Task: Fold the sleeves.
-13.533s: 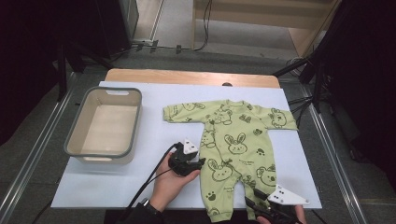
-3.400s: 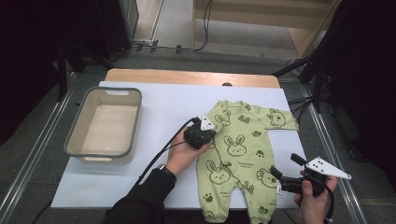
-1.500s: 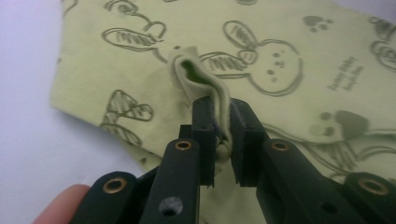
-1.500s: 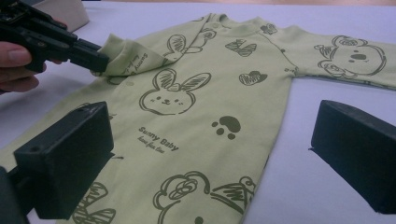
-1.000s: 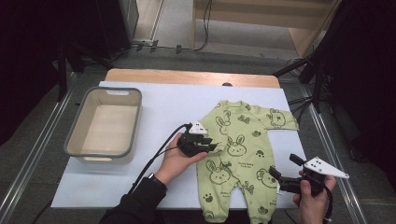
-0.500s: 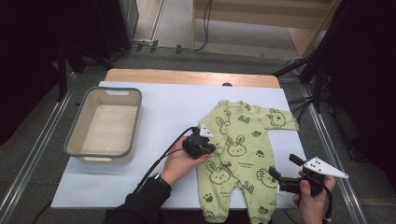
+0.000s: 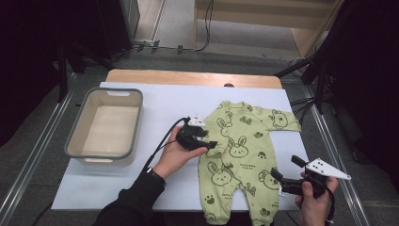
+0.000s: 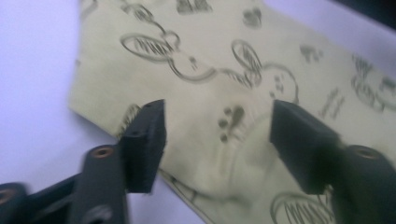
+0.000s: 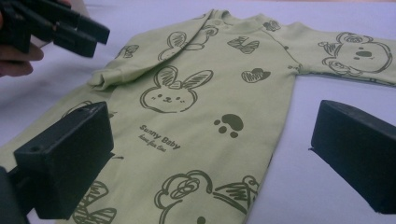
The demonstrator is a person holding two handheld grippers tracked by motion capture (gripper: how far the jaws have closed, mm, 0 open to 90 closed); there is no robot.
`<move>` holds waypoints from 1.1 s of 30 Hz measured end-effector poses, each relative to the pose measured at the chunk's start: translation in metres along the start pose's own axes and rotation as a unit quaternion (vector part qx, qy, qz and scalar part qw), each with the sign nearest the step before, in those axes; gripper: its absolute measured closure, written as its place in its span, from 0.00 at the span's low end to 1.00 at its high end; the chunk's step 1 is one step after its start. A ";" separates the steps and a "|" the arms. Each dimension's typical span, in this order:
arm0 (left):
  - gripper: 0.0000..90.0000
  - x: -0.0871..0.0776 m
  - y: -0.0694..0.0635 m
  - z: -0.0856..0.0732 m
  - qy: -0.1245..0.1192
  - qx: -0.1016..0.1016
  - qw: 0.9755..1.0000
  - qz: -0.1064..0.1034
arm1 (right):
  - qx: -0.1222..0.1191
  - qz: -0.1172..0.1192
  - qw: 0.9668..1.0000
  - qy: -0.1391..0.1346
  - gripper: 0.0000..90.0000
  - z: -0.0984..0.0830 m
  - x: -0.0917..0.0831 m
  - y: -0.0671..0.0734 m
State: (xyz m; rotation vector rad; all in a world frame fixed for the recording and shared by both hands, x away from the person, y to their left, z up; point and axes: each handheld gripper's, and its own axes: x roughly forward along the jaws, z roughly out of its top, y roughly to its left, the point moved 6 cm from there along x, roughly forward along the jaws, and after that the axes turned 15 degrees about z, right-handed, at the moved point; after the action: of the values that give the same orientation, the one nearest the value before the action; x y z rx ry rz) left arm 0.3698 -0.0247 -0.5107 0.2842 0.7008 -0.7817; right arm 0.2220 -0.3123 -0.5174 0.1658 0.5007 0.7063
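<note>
A light green baby romper (image 7: 237,150) printed with bunnies lies flat on the white sheet (image 7: 160,101). Its left sleeve is folded in over the chest. My left gripper (image 7: 212,142) hovers at that folded sleeve. Its jaws have just been opening, and in the left gripper view (image 8: 219,135) they stand apart above the romper cloth (image 8: 210,56) with nothing pinched. My right gripper (image 7: 285,168) is open beside the romper's right leg. In the right gripper view (image 9: 212,154) it faces the romper (image 9: 187,93) with nothing between its jaws, and the left gripper (image 9: 91,37) shows at the top left.
An empty grey plastic bin (image 7: 75,136) stands on the left part of the sheet. The table's wooden edge (image 7: 188,77) runs along the back. Dark stands and cables surround the table on the floor.
The left gripper's jaws went from shut at the folded sleeve to apart, and the hand lifted a little. The sleeve stays folded over the chest. The right hand has kept still.
</note>
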 end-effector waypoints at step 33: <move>0.31 0.089 0.058 0.056 0.052 -0.072 0.995 0.051 | -0.001 0.005 1.000 -0.010 0.00 0.002 -0.002 -0.002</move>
State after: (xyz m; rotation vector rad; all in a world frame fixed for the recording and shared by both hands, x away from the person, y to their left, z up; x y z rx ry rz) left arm 0.4828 -0.0606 -0.5305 0.2294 0.8292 -0.6198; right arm 0.2229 -0.3147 -0.5161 0.1740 0.4811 0.7131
